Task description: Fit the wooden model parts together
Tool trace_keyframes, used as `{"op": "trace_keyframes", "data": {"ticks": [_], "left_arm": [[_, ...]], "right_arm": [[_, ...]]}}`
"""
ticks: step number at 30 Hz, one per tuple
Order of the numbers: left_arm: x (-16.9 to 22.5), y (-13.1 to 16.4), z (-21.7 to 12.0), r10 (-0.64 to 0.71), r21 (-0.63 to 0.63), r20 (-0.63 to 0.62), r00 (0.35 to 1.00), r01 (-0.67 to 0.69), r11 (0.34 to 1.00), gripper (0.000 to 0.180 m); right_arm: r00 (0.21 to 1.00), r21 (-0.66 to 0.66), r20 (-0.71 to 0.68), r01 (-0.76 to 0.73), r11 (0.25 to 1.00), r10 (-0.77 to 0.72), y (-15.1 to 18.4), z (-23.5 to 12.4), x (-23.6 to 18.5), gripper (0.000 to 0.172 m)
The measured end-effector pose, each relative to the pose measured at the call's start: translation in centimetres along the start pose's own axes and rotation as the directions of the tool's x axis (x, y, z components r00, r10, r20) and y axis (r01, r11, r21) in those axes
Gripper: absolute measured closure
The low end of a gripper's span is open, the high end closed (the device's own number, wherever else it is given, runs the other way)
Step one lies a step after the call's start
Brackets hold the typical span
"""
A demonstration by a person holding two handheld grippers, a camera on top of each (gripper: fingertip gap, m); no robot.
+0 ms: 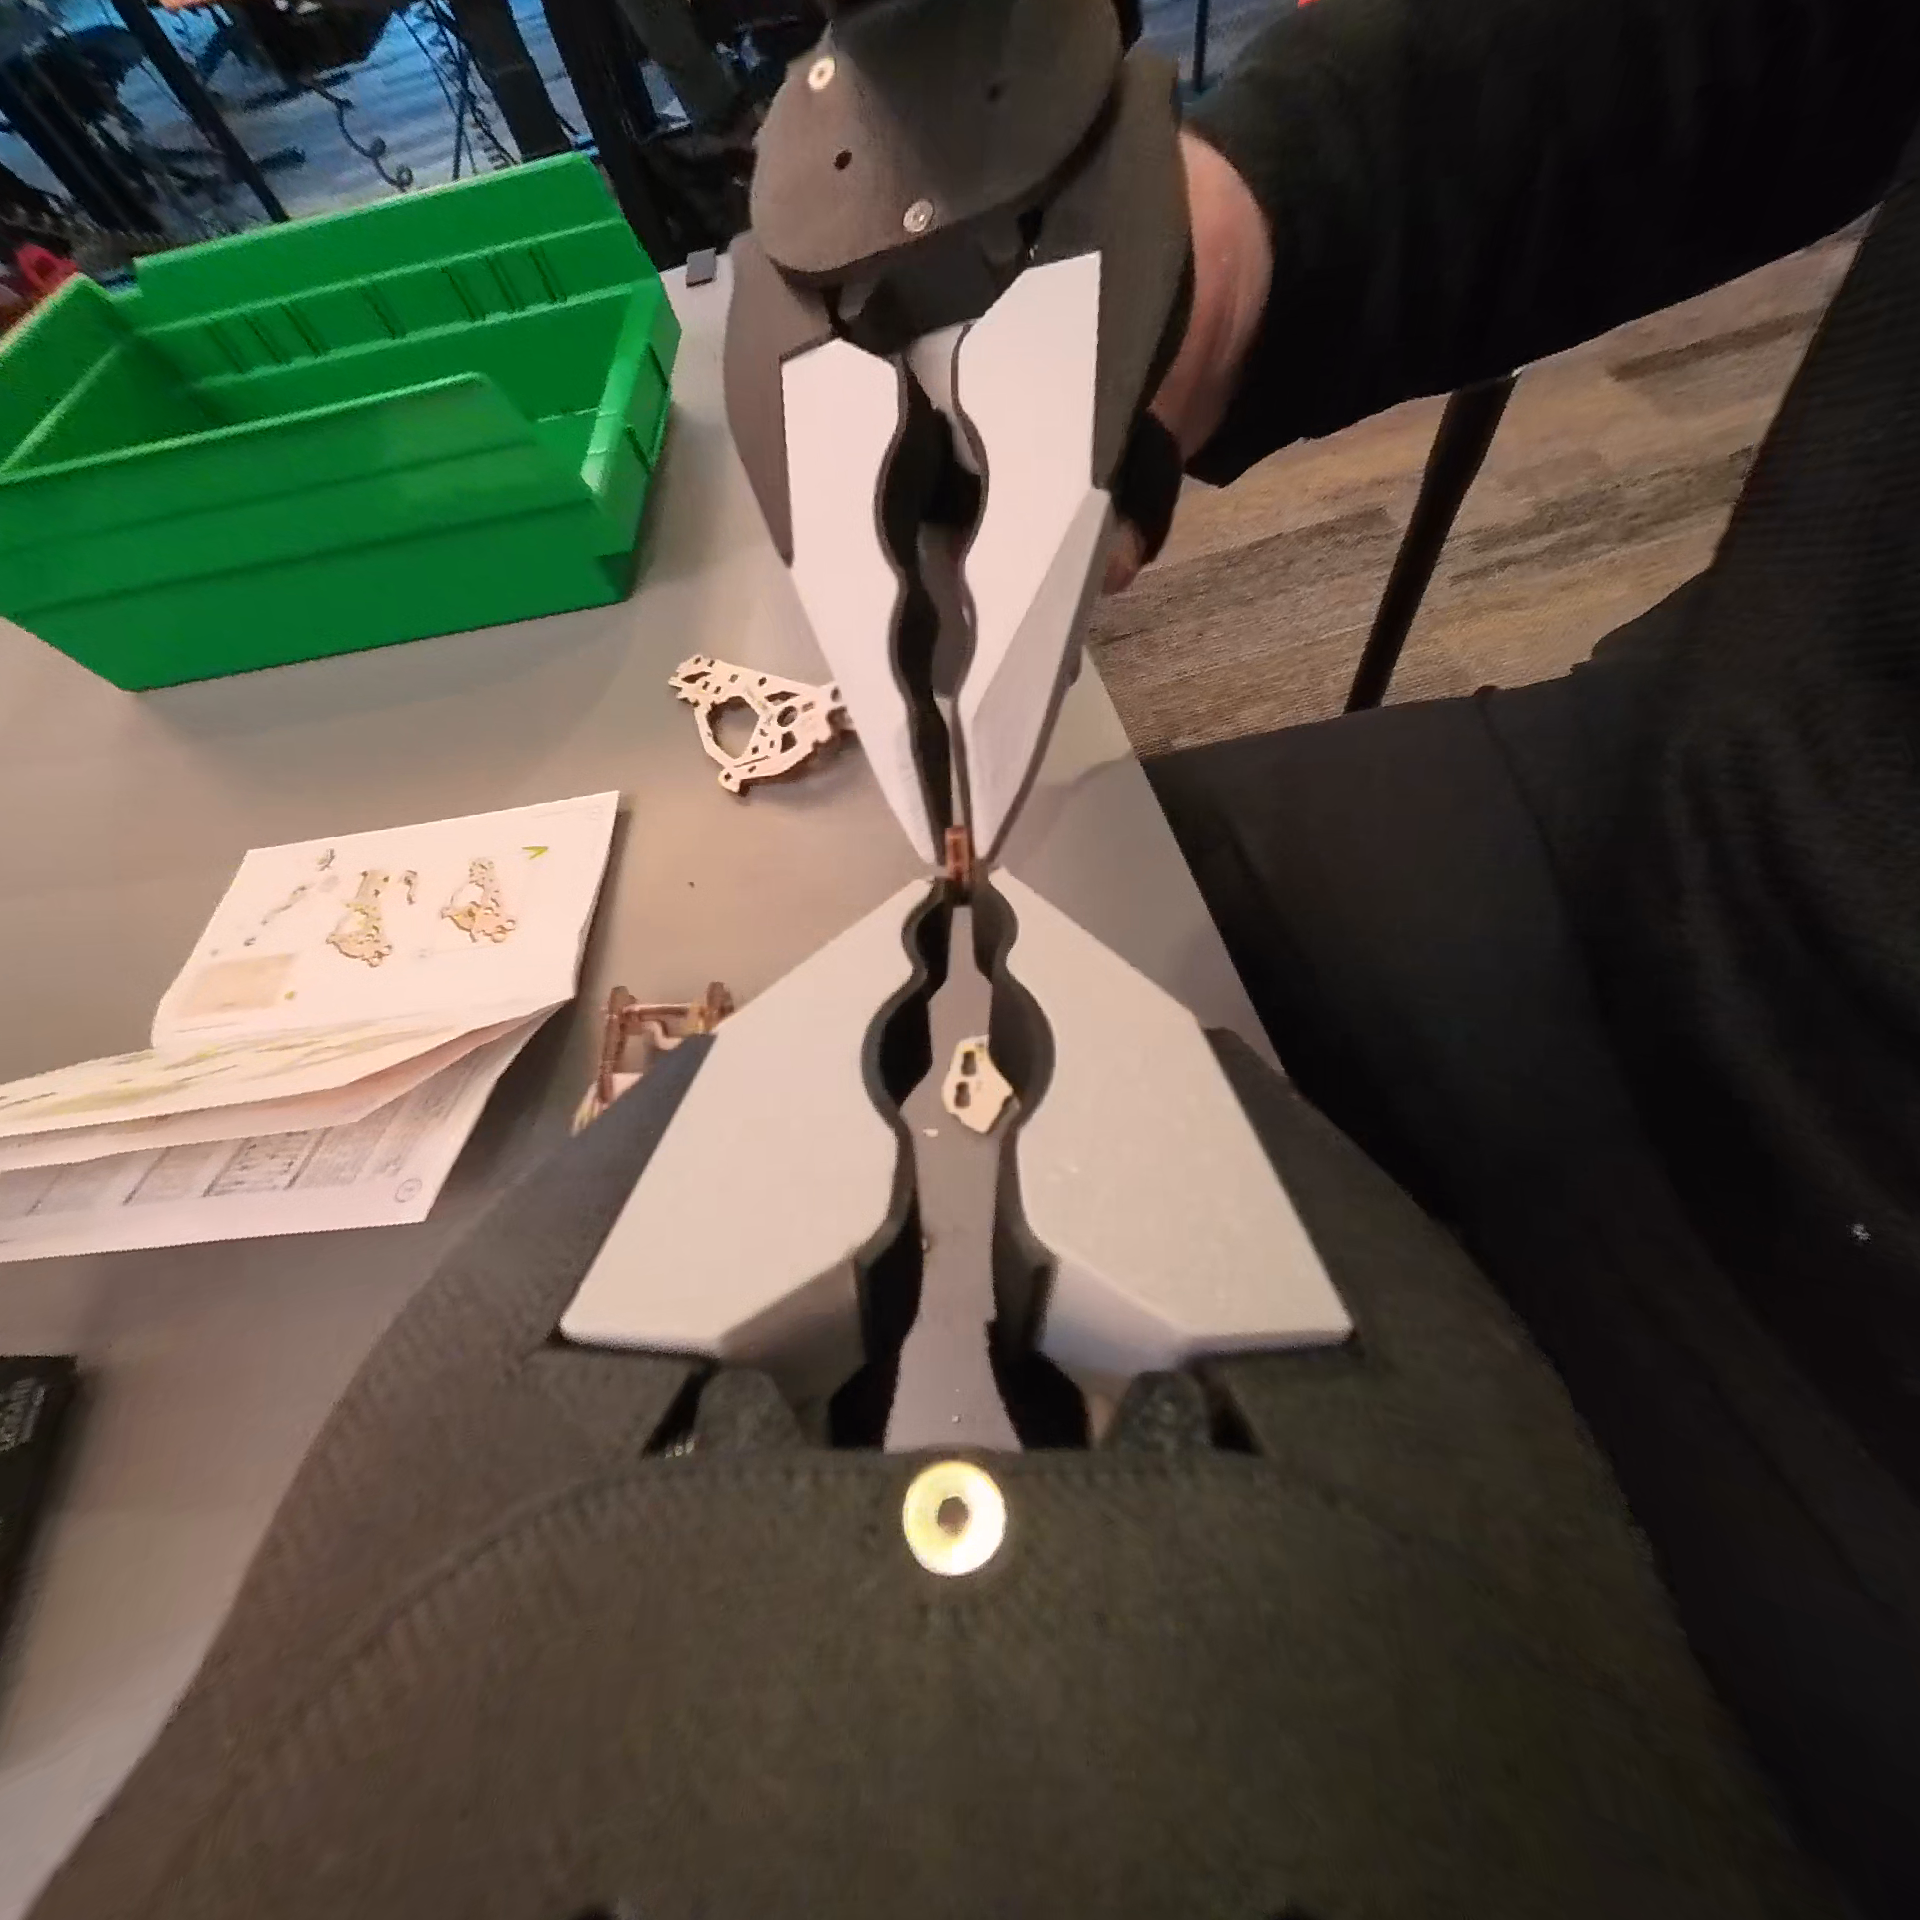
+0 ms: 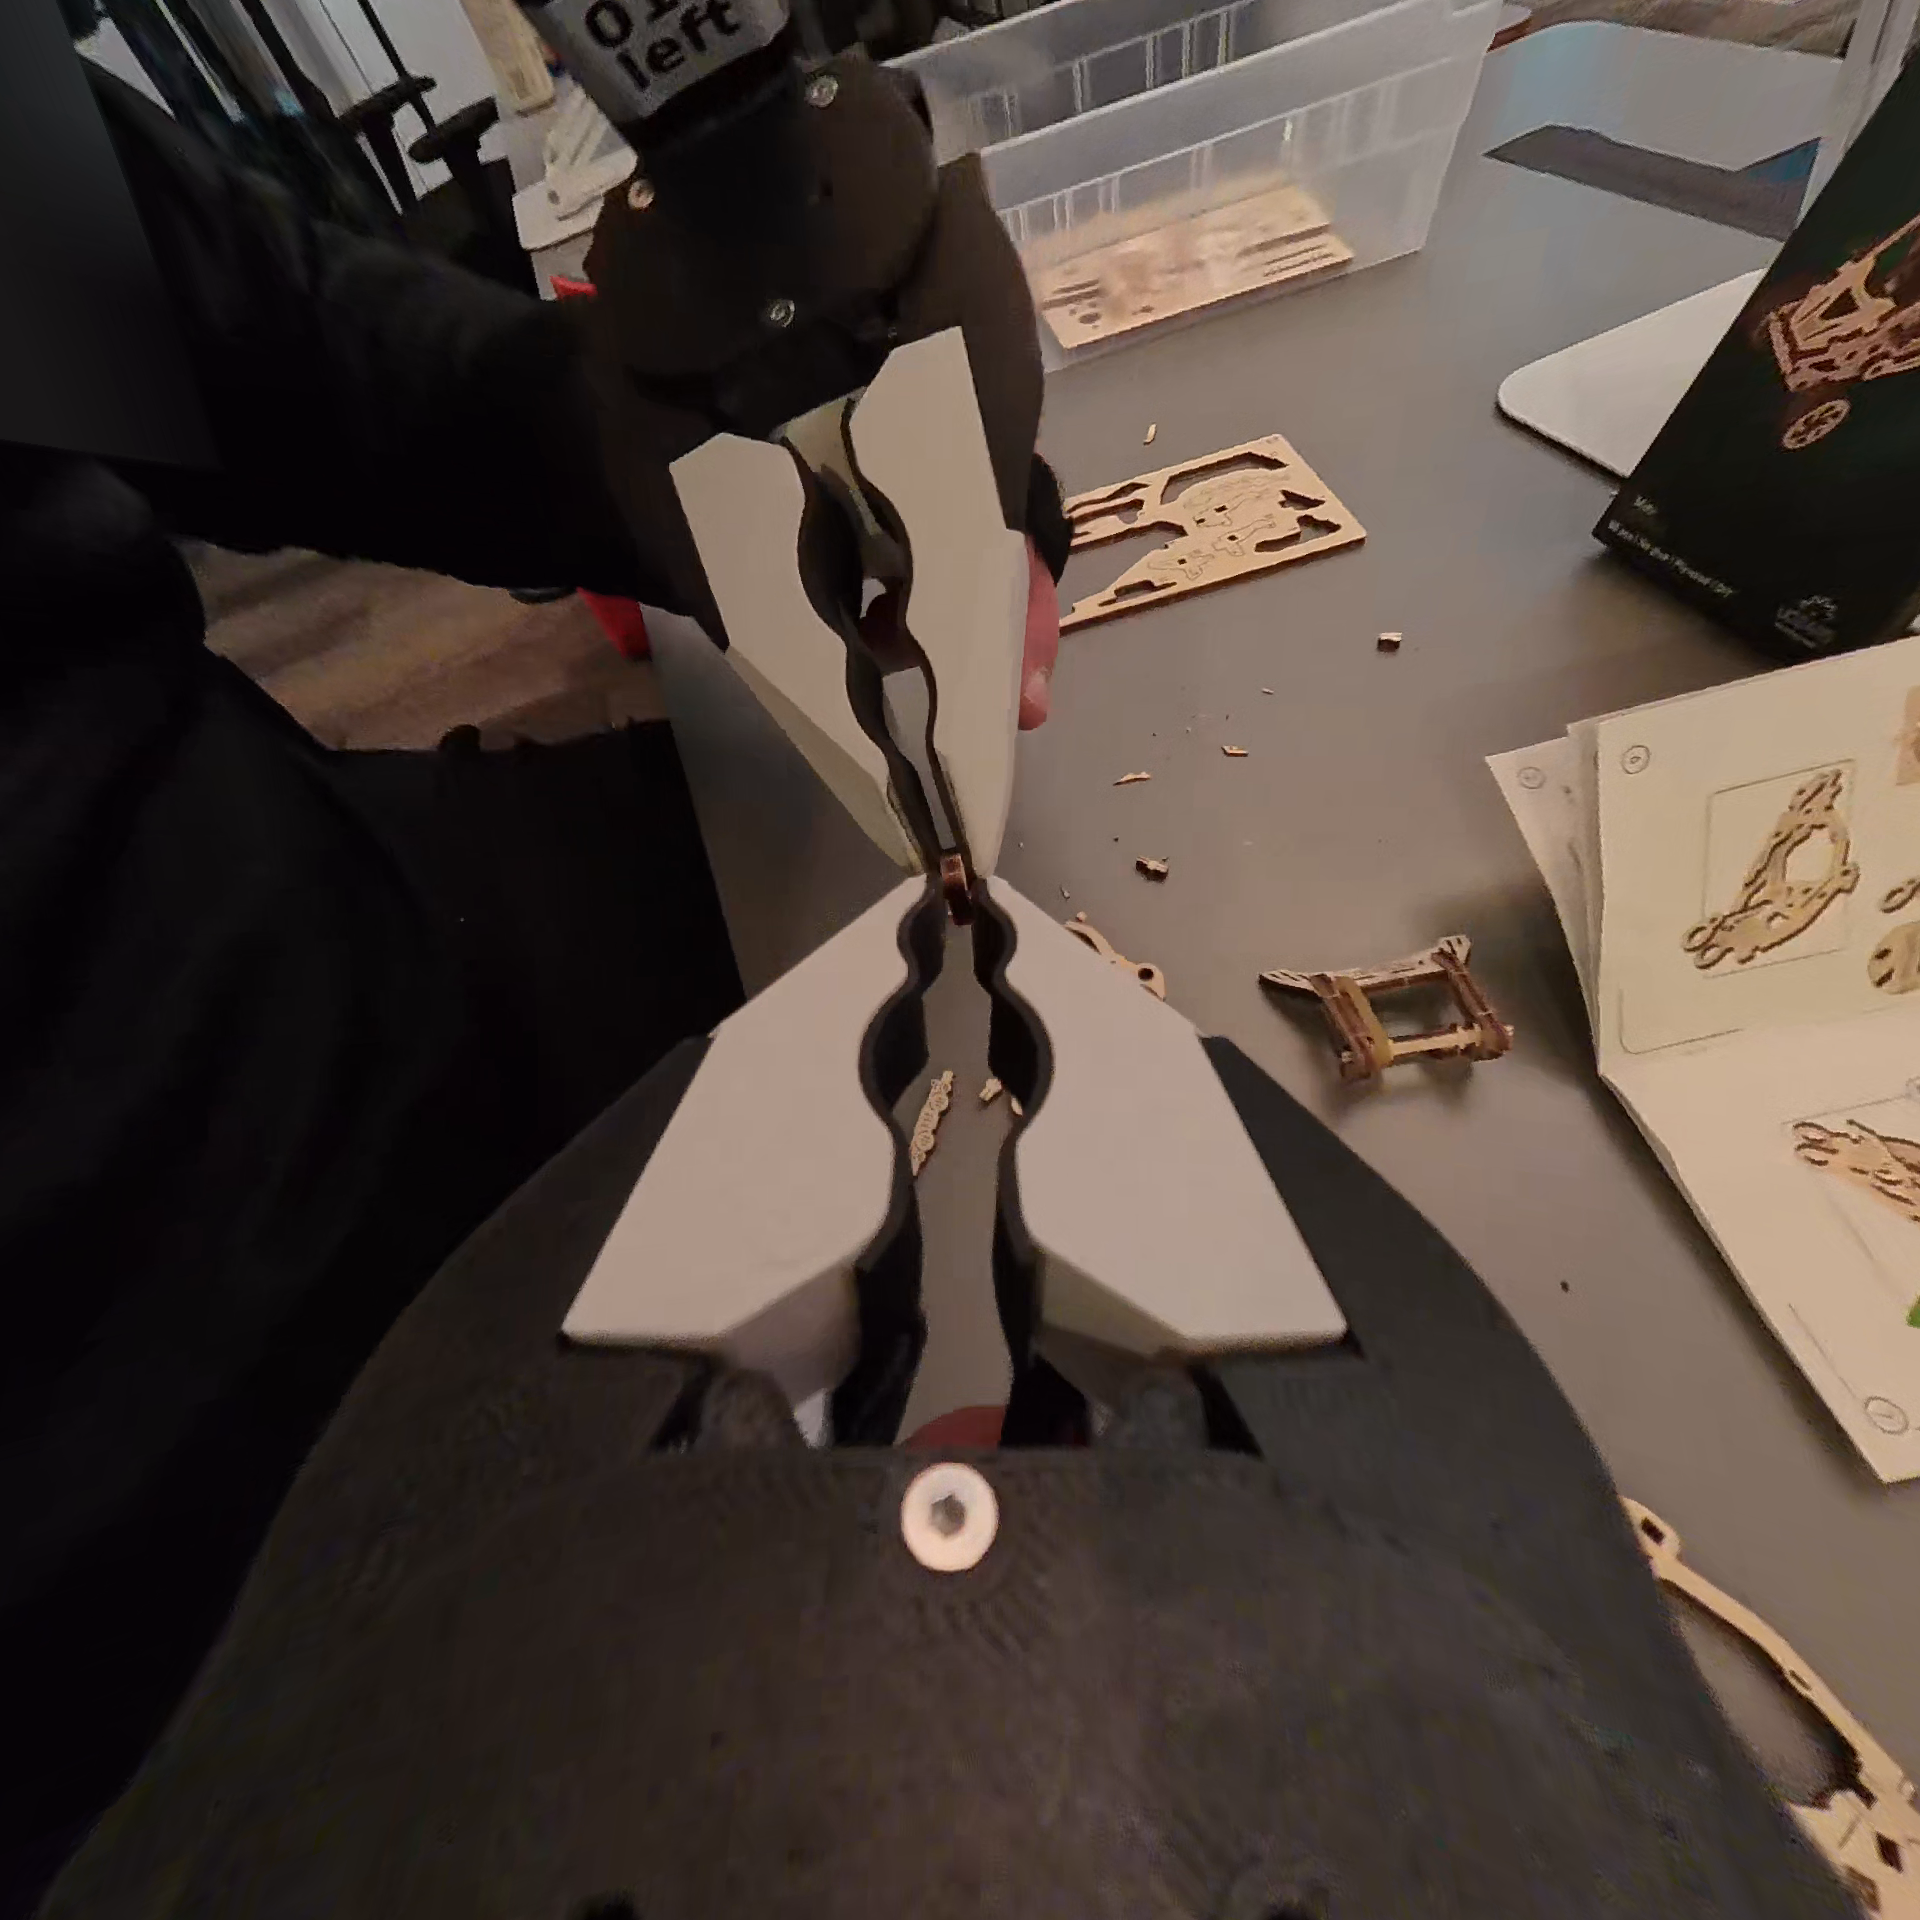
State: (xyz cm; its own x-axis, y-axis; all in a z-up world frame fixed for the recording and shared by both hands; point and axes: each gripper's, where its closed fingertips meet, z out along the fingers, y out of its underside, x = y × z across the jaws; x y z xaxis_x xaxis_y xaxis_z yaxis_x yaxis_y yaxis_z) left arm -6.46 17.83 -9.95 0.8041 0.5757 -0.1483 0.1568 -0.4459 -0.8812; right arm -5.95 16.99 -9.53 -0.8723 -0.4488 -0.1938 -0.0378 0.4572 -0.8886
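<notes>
My two grippers meet tip to tip above the grey table's (image 1: 312, 779) edge. A small brown wooden part (image 1: 957, 860) sits between both pairs of tips. In the left wrist view my left gripper (image 1: 951, 896) is shut on its near end, and the right gripper's fingers (image 1: 1023, 675) come down from above, closed on its far end. In the right wrist view my right gripper (image 2: 961, 902) is shut on the same brown part (image 2: 957, 891), and the left gripper's fingers (image 2: 982, 665) pinch its upper end. A small wooden sub-assembly (image 2: 1392, 1008) lies on the table to the right.
A green bin (image 1: 312, 416), an open instruction booklet (image 1: 312, 1039) and a flat wooden frame part (image 1: 764, 717) lie to the left. A clear box (image 2: 1247, 156) with wooden sheets, a punched sheet (image 2: 1216, 530), a black product box (image 2: 1787, 416), a booklet (image 2: 1745, 987) and wood scraps lie to the right. Both grippers' tips are close together, under 4 cm apart.
</notes>
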Motion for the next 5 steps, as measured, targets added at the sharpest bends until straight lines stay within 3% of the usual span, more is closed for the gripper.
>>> {"op": "trace_keyframes", "data": {"ticks": [1, 5], "left_arm": [[0.1, 0.1, 0.0, -0.018, -0.001, -0.012, 1.000, 0.018, 1.000, 0.179], [-0.9, 0.7, -0.3, -0.104, -0.011, 0.020, 0.994, 0.104, 0.995, 0.173]], "right_arm": [[1.000, -0.006, -0.004, 0.007, 1.000, -0.007, 0.1, 0.0, 0.0, 0.170], [0.994, 0.038, -0.028, -0.105, 0.994, 0.107, 0.0, 0.0, 1.1, 0.171]]}}
